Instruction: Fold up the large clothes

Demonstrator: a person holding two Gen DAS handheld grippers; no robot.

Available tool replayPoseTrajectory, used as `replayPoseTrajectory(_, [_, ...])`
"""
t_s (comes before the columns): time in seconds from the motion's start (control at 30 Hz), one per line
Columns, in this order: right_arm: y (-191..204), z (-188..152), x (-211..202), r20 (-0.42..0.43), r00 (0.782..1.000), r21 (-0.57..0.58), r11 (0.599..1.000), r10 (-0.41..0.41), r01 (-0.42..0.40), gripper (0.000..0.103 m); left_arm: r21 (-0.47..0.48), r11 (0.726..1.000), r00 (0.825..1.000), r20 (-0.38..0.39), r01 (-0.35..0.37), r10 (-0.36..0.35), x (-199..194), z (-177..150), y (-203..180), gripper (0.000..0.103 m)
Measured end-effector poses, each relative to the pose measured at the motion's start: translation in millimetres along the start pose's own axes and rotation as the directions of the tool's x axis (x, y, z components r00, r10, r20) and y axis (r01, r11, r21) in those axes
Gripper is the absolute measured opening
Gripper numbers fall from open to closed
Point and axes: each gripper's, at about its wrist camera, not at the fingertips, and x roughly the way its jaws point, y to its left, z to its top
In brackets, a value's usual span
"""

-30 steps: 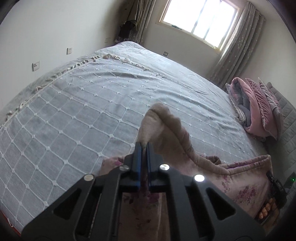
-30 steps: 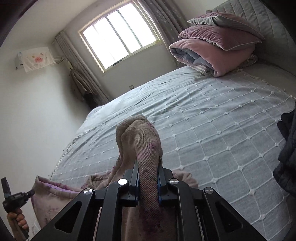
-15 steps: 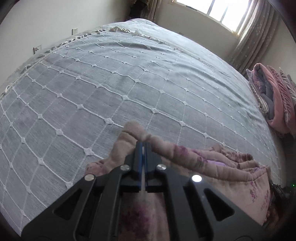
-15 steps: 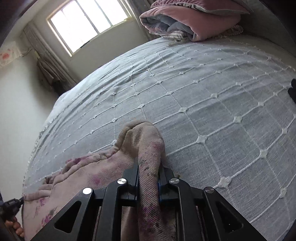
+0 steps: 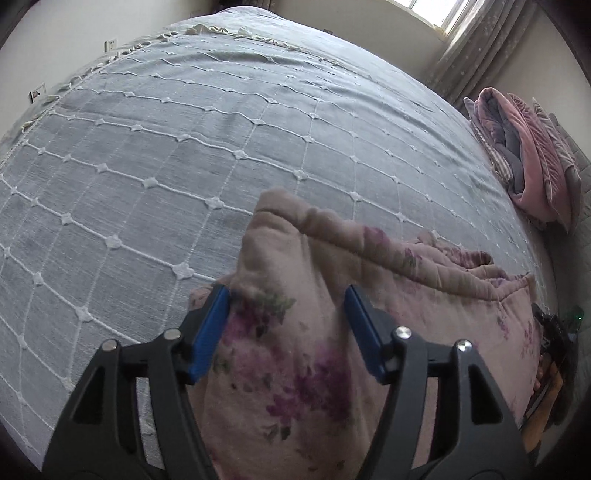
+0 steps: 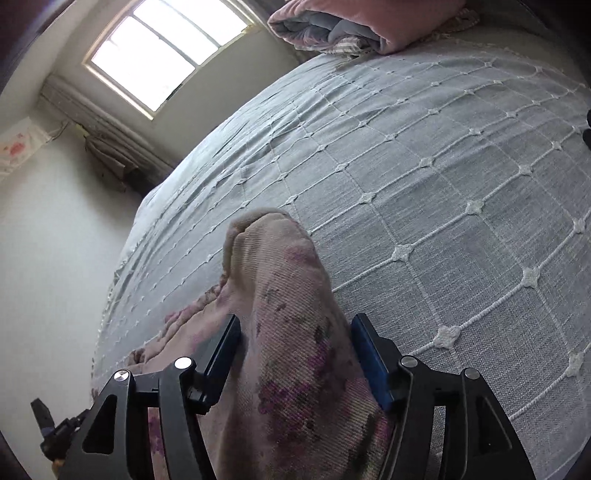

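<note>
A pale pink garment with purple flower print (image 5: 325, 280) lies on the grey quilted bed (image 5: 184, 155), its folded edge running off to the right. My left gripper (image 5: 286, 301) is open, its blue pads on either side of the garment's near corner. In the right wrist view the same garment (image 6: 284, 280) lies on the bed (image 6: 443, 192), and my right gripper (image 6: 293, 330) is open with its jaws apart around the other corner. Neither gripper pinches the cloth.
A folded pink and grey quilt (image 5: 532, 158) is stacked at the head of the bed, also in the right wrist view (image 6: 354, 26). A window (image 6: 162, 55) with curtains is beyond the bed. The other handheld gripper shows at each view's edge (image 6: 48, 428).
Both grippers lowered the garment's corners onto the bed and then opened, letting go of the cloth. The raised folds now rest on the quilt.
</note>
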Motion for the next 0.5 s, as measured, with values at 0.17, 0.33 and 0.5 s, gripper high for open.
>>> replayPoseTrajectory(0.17, [17.4, 1.5, -0.6, 0.017, 0.999, -0.099, 0.994, -0.042, 0.044, 0.02, 0.088, 0.986, 0.986, 0.1, -0.14, 0.131, -11.1, -1.2, -24.9, 0.013])
replayPoseTrajectory(0.33, [37.1, 8.5, -29.1, 0.115, 0.993, -0.138, 0.99, -0.012, 0.028, 0.015, 0.092, 0.974, 0.942, 0.288, -0.205, 0.171, -64.8, 14.8, -53.5, 0.011])
replayPoseTrajectory(0.5, [57.6, 18.3, -65.1, 0.247, 0.968, -0.134, 0.991, 0.048, -0.015, 0.014, 0.047, 0.956, 0.879, 0.408, -0.29, 0.247, -85.1, 36.5, -76.6, 0.011])
